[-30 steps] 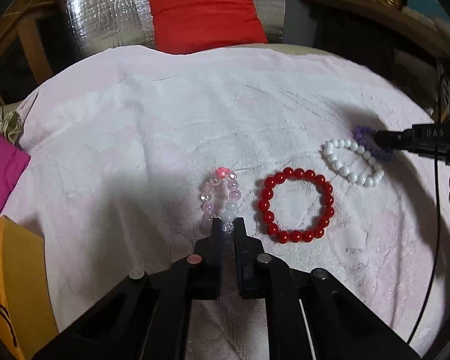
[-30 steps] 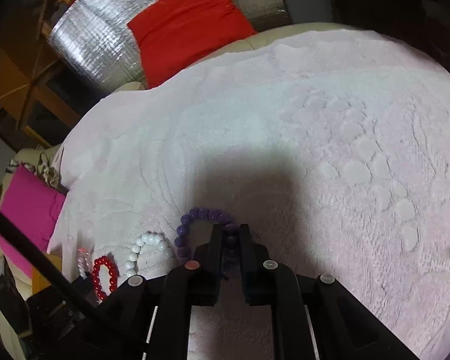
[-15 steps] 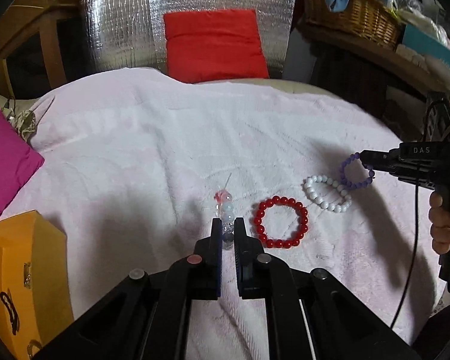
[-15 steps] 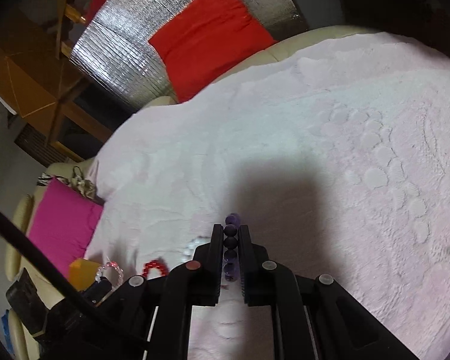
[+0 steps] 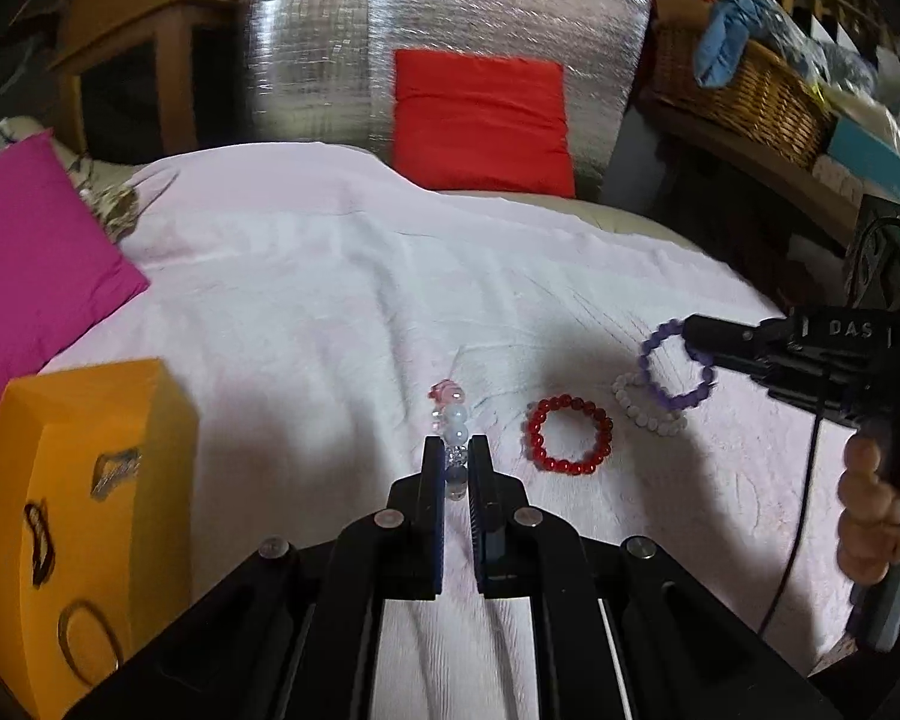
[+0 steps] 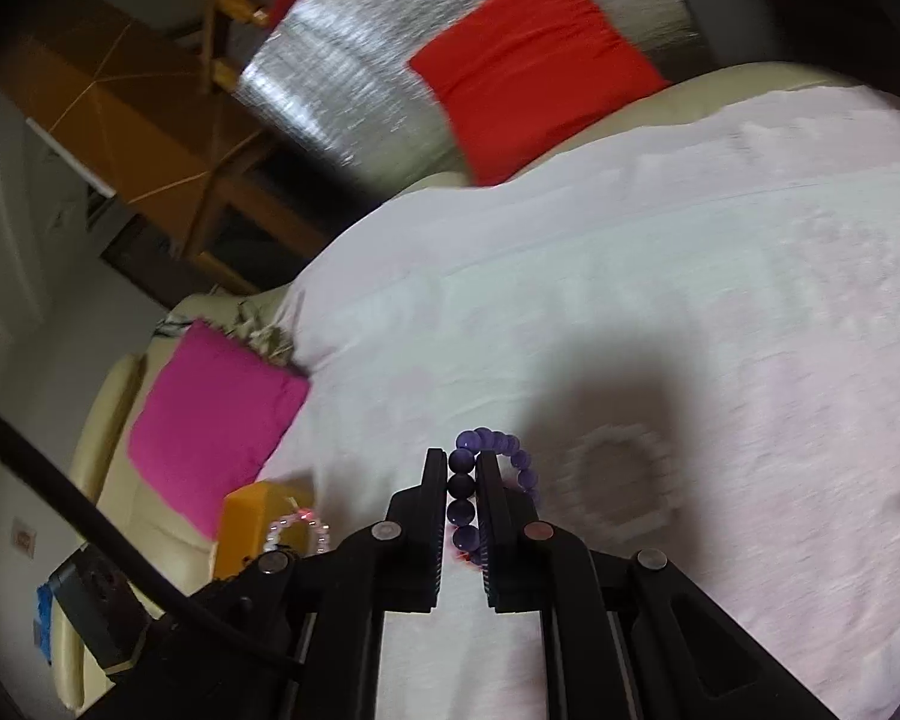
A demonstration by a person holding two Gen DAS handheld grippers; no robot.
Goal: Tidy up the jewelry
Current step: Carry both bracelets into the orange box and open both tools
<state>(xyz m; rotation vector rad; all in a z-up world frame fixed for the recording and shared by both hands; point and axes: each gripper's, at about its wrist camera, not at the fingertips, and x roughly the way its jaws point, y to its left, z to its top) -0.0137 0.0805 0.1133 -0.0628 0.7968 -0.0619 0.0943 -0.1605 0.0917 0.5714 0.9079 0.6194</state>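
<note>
My left gripper (image 5: 456,450) is shut on a pink and clear bead bracelet (image 5: 453,417) and holds it edge-on above the pale pink towel (image 5: 330,300). My right gripper (image 6: 462,462) is shut on a purple bead bracelet (image 6: 498,450), lifted off the towel; it also shows at the right of the left wrist view (image 5: 675,366). A red bead bracelet (image 5: 570,435) and a white bead bracelet (image 5: 648,411) lie on the towel between the grippers. A closed orange jewelry box (image 5: 84,504) stands at the left.
A magenta cushion (image 5: 30,252) lies at the left edge of the towel. A red cushion (image 5: 483,120) leans on a silver foil panel (image 5: 330,60) at the back. A wicker basket (image 5: 744,90) sits on a shelf at the back right.
Both grippers have risen from the towel, each lifting its bracelet. The orange box has come into the left wrist view. The red and white bracelets stay on the towel.
</note>
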